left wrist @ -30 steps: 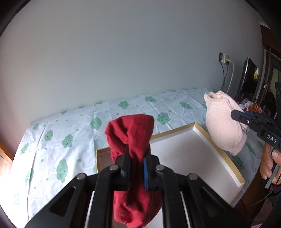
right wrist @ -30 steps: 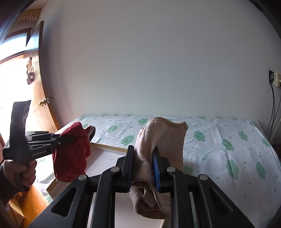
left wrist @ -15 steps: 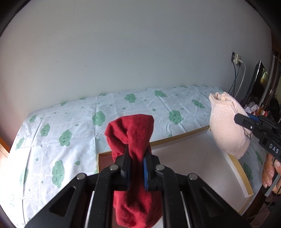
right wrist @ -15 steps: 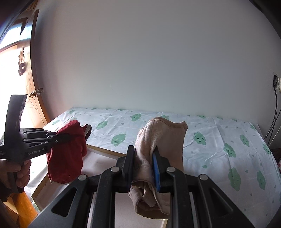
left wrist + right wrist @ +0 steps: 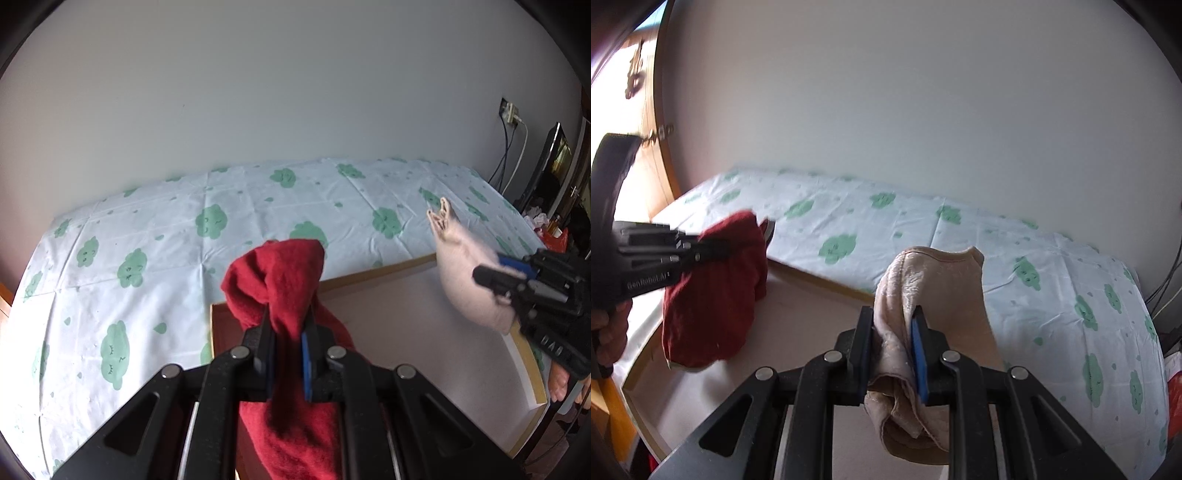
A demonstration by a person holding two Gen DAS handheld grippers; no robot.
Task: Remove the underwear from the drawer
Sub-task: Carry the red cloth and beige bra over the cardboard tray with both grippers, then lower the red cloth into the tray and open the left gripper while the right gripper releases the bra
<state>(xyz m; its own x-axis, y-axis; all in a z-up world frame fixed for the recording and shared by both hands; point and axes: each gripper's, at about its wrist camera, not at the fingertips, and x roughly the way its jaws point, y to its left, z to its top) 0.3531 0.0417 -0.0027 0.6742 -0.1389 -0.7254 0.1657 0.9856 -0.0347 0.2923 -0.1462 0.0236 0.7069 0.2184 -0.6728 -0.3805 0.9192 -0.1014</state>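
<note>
Left-wrist view first: what was that gripper doing?

— The left gripper (image 5: 286, 345) was clamped on the red underwear (image 5: 280, 284). Its black and blue pads pinched the cloth at a narrow waist, so one bunch stood above the jaws and the rest hung below them.

— And what lay under it?

— The drawer (image 5: 376, 275), pale inside with a light wooden rim. The red cloth hung over its left part, held clear of the floor as far as I could tell. Beyond the rim spread the bedsheet (image 5: 177, 236), white with green cloud prints, and behind that a plain grey wall (image 5: 258, 92).

— Was the other tool in that view?

— Yes, the right gripper (image 5: 491, 275) came in from the right edge, its jaws closed on the beige underwear (image 5: 465, 266), which was a little blurred. Fingers (image 5: 557, 384) of the person's hand showed below it.

— Right-wrist view, then?

— The right gripper (image 5: 893, 354) was shut on the beige underwear (image 5: 942, 288), folded cloth squeezed between the pads, a lacy edge on the left, a lump hanging beneath. At left the left gripper (image 5: 716, 247) held the red underwear (image 5: 716, 295) above the drawer (image 5: 812, 302), with the person's hand (image 5: 609, 332) on its handle.

— Further out?

— The bedsheet (image 5: 1015, 273) again, and a wooden door (image 5: 646, 147) at the far left.
</note>
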